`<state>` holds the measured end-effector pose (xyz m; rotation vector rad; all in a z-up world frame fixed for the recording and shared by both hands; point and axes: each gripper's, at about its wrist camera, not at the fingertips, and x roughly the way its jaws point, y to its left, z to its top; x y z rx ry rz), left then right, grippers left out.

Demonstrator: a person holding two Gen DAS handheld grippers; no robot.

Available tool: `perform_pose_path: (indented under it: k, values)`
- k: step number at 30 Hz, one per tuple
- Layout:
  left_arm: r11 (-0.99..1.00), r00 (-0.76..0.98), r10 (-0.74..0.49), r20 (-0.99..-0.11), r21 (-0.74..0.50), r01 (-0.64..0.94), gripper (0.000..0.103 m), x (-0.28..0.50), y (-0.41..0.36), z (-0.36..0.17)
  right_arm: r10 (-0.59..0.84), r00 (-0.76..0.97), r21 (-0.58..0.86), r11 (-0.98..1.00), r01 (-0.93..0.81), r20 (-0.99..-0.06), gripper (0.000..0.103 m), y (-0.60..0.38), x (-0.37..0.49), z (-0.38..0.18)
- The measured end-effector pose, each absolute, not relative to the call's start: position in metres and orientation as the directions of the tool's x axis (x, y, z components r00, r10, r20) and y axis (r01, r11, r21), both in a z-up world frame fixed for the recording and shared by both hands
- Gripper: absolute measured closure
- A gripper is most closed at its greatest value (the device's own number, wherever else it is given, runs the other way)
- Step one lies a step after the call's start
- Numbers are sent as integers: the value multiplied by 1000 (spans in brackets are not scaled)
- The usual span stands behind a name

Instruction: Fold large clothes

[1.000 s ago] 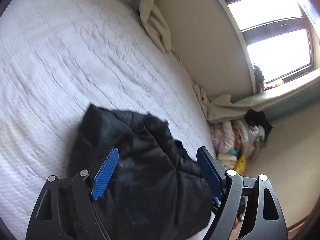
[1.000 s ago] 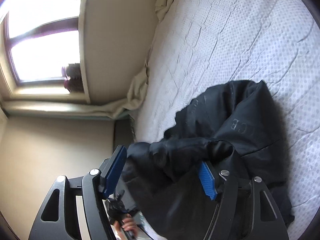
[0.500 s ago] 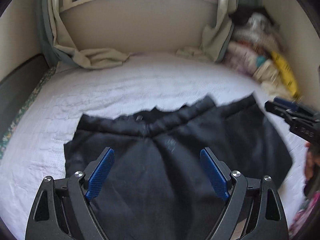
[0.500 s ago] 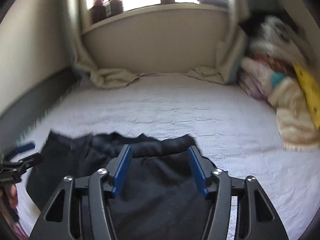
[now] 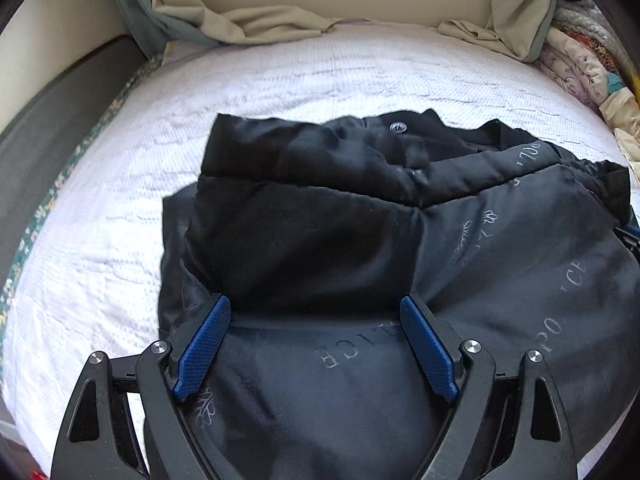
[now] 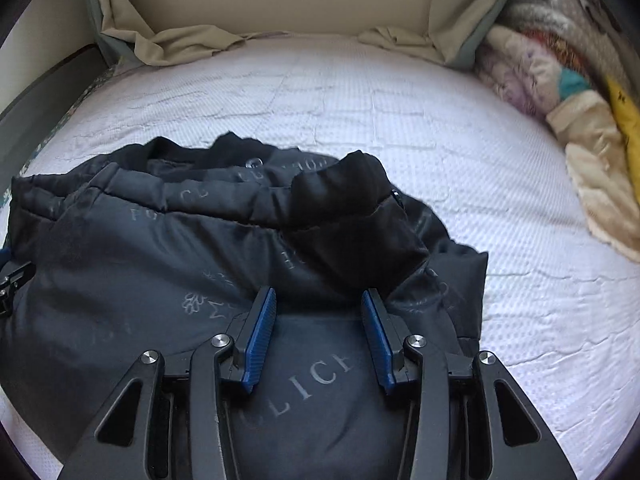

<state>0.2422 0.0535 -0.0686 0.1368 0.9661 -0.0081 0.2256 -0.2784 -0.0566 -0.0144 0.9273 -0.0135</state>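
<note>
A black padded jacket [image 5: 360, 220] with pale lettering on its lining lies spread on the white bed [image 5: 320, 68]. My left gripper [image 5: 315, 304] is open wide low over its near left part, with a fold of the fabric lying between the jaws. My right gripper [image 6: 318, 292] is over the near right part of the jacket [image 6: 160, 240]. Its jaws are closing around a bulge of lining, and the pads are not visibly pressing on it. Each gripper shows at the edge of the other's view: the right gripper [image 5: 632, 236], the left gripper [image 6: 12, 276].
Beige curtains [image 5: 260, 24] bunch along the wall at the far edge of the bed. A pile of folded bedding and clothes [image 6: 560, 80] lines the right side. A dark bed frame [image 5: 60, 100] runs down the left. White bed cover [image 6: 400, 112] lies bare beyond the jacket.
Both views have rolled upright and now face the far wall. Both grippers have come down close onto the jacket, which now lies flatter and wider. The right jaws have narrowed.
</note>
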Motion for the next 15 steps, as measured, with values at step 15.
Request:
perform_pose_path:
  k: [15]
  values:
    - [997, 638, 59, -767, 81, 5, 11, 244, 52, -95, -37, 688, -42, 999, 11, -724, 63, -271, 227, -85]
